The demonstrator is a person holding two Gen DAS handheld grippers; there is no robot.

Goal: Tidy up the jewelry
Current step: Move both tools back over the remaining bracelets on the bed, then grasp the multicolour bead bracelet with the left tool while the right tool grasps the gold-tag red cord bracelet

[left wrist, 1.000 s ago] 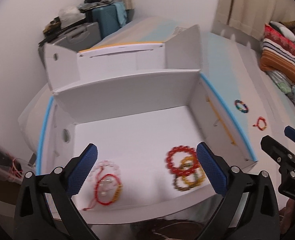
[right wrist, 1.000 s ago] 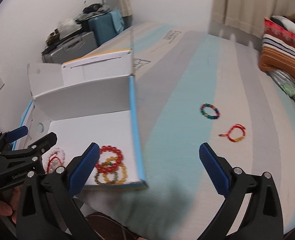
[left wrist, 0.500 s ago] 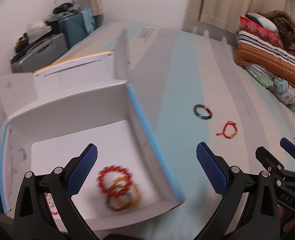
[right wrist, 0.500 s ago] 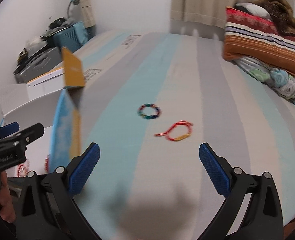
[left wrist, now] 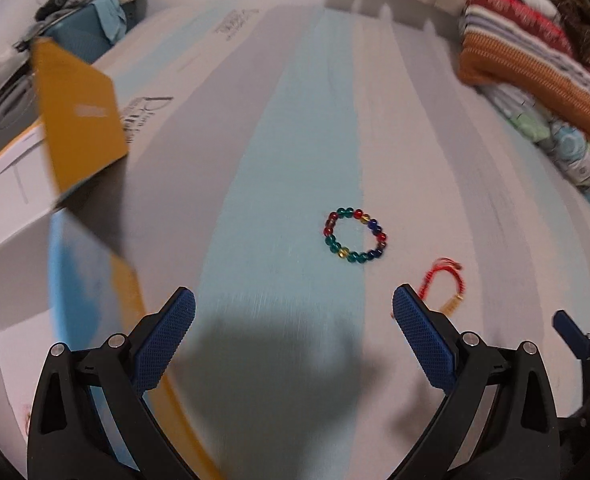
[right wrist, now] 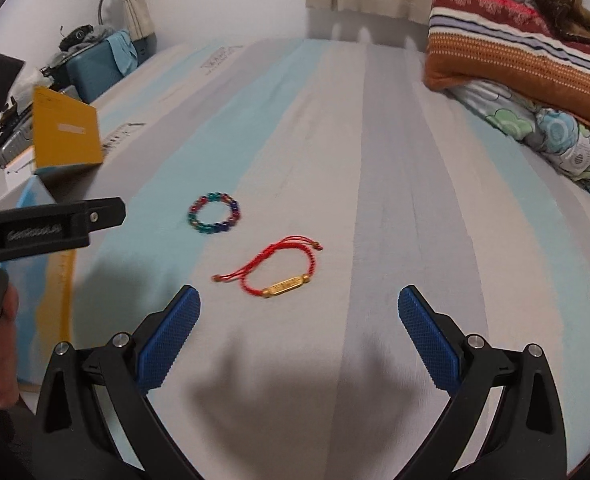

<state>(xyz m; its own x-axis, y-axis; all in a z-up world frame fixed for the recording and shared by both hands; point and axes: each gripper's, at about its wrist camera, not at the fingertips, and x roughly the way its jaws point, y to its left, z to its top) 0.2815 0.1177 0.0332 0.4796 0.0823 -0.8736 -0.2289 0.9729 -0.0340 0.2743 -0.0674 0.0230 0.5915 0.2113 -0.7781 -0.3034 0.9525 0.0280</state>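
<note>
Bead bracelet flat on the bed, multicoloured, lying where a pale blue stripe meets a grey one. Red cord bracelet with a gold bar just beside it, nearer the cameras, apart from the beads. Both loose on the cover, touched by nothing.

Left gripper spread wide above the bed, blue pads empty, beads ahead between the fingers, red cord partly hidden behind the right-side pad. Right gripper likewise spread wide and empty, red cord lying just ahead, closer to the left-side pad.

Box at the left edge of the bed, blue and yellow outside, yellow flap raised. Folded blankets stacked far right. Suitcases against the wall beyond the box.
</note>
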